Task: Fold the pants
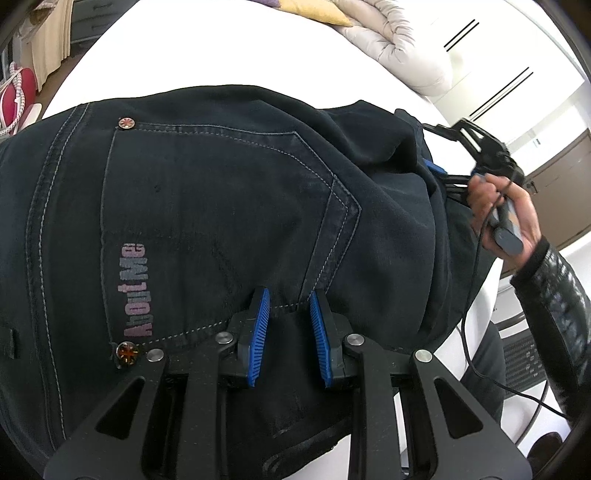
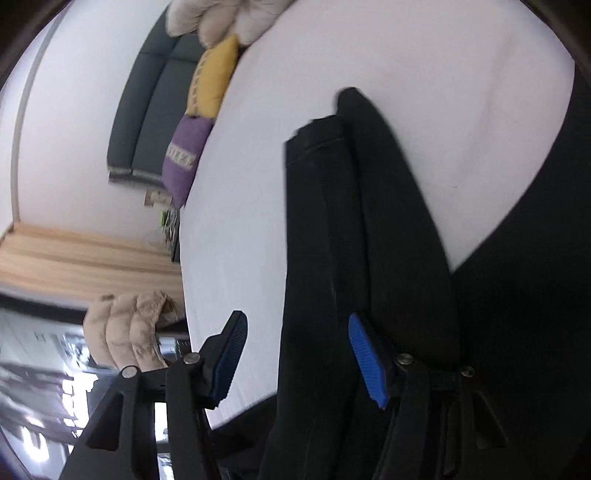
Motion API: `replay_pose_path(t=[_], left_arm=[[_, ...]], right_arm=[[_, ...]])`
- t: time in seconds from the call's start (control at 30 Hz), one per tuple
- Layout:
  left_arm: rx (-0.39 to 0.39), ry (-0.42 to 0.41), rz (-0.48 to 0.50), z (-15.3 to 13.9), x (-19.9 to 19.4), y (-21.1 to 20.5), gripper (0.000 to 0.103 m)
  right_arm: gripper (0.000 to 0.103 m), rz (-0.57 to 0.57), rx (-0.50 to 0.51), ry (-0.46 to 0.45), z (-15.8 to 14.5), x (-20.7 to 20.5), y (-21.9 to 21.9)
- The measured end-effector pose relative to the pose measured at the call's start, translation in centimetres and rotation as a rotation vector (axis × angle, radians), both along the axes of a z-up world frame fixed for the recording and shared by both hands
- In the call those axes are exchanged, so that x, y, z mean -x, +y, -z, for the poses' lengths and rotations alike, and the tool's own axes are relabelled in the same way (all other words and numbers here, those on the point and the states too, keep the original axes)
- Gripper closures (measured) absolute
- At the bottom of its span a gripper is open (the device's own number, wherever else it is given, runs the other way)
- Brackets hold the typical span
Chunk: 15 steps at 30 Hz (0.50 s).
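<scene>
Dark navy jeans (image 1: 221, 206) lie on a white bed, seat side up, with a back pocket and pink lettering showing. My left gripper (image 1: 290, 299) rests on the fabric at the pocket's lower seam, its blue pads a little apart with a small ridge of cloth between them. My right gripper (image 1: 476, 147) shows at the right edge of the pants, held by a hand. In the right wrist view the right gripper (image 2: 295, 332) is open wide, with the folded dark pant legs (image 2: 332, 221) running up between its fingers.
The white bed sheet (image 1: 221, 48) extends beyond the pants. A cream duvet (image 1: 399, 33), a yellow pillow (image 2: 214, 81) and a purple pillow (image 2: 184, 158) lie at the head. A grey headboard (image 2: 147, 103) and a beige jacket (image 2: 129, 328) stand beside the bed.
</scene>
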<state>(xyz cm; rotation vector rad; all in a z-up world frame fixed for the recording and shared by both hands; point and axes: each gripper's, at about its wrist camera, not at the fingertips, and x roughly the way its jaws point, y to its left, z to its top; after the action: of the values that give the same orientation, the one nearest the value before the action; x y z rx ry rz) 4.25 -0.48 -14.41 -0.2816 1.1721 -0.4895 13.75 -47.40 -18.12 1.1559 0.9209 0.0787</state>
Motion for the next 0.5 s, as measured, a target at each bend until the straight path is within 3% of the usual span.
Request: replay_pose_path(t=[0.1, 0.3, 0.5], left_arm=[[0.002, 0.001, 0.001, 0.0, 0.0, 0.0, 0.08], [0.003, 0.001, -0.004, 0.1, -0.1, 0.1, 0.08], [0.003, 0.002, -0.003, 0.0, -0.2, 0.2, 0.08]], right_arm=[[0.043, 0.05, -0.035, -0.022, 0.4, -0.5, -0.6], [0.049, 0.079, 0.028, -0.012, -0.2, 0.4, -2.0], [0.05, 0.113, 0.014, -0.007, 0.5, 0.8, -2.3]])
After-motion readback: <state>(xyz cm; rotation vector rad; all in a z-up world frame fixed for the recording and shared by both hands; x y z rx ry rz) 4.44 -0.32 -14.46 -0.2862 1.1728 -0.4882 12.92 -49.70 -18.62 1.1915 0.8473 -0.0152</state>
